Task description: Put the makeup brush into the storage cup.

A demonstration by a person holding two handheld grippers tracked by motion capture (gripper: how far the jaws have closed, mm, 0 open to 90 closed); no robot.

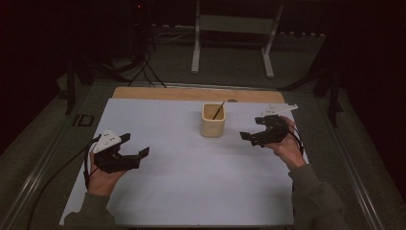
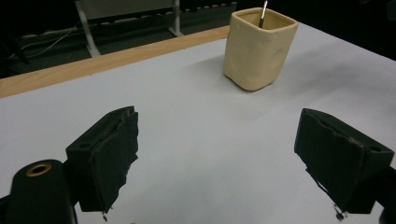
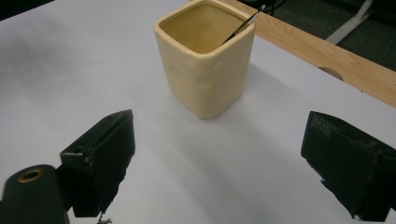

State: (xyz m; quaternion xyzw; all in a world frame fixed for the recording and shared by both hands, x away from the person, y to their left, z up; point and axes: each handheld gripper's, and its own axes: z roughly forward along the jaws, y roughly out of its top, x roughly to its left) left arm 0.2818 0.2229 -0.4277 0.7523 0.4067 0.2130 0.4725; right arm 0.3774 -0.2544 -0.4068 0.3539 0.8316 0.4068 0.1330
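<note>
A cream square cup (image 1: 213, 120) stands upright on the white table (image 1: 191, 182), near its far edge, with a thin stick (image 1: 219, 109) leaning inside it. The left gripper (image 1: 136, 145) and the right gripper (image 1: 250, 128) both have their jaws spread wide and hold nothing. The cup is between them, ahead of both, apart from the jaws, nearer to the right one.

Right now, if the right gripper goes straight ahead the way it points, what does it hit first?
Probably the cream cup: it stands ahead of the open right gripper, with bare white table between them. Depth is hard to judge.
</note>
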